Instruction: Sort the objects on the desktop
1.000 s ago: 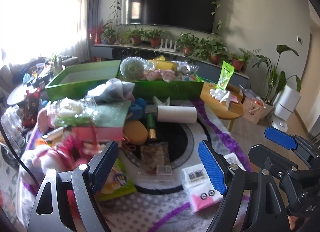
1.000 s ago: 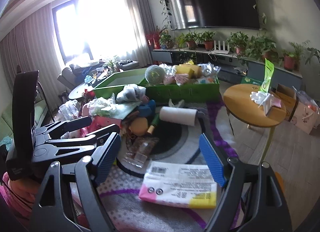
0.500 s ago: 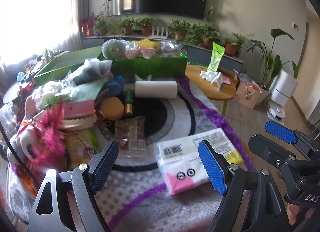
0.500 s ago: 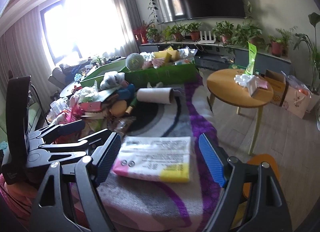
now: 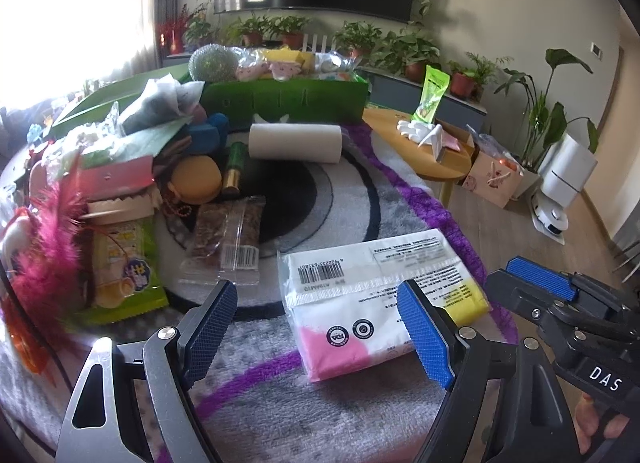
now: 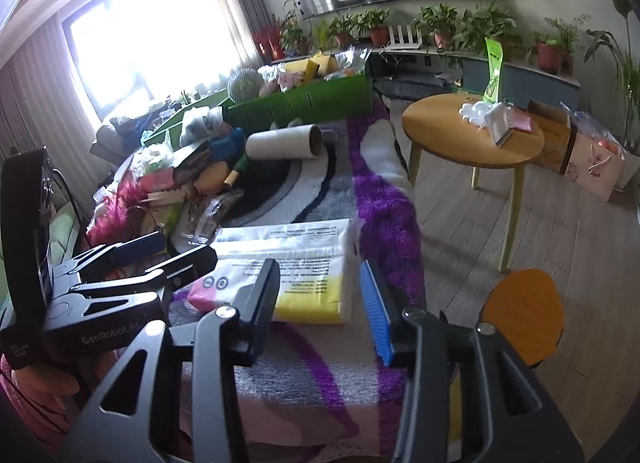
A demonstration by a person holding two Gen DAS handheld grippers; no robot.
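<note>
A flat tissue pack [image 5: 380, 283], white with a pink end and a yellow end, lies on the patterned rug [image 5: 360, 199] covering the table. My left gripper [image 5: 316, 335] hangs open just above its pink end, the pack's near edge under the right finger. My right gripper [image 6: 322, 303] is closing, and the pack's yellow end [image 6: 312, 297] lies between its jaws; a small gap still shows at the blue pad. From the left wrist view the right gripper [image 5: 536, 287] sits beside the yellow corner. The left gripper [image 6: 168, 255] appears at the left of the right wrist view.
Behind the pack lie a clear snack packet [image 5: 226, 239], a paper roll [image 5: 295, 142] and a green box [image 5: 288, 101] full of items. A heap of toys with a pink feather [image 5: 48, 247] fills the left. A round wooden table [image 6: 472, 135] and orange stool [image 6: 520, 315] stand right.
Both grippers have come down and forward onto the tissue pack, which now looms larger. The right gripper's jaws have narrowed around the yellow end. The left jaws kept their width.
</note>
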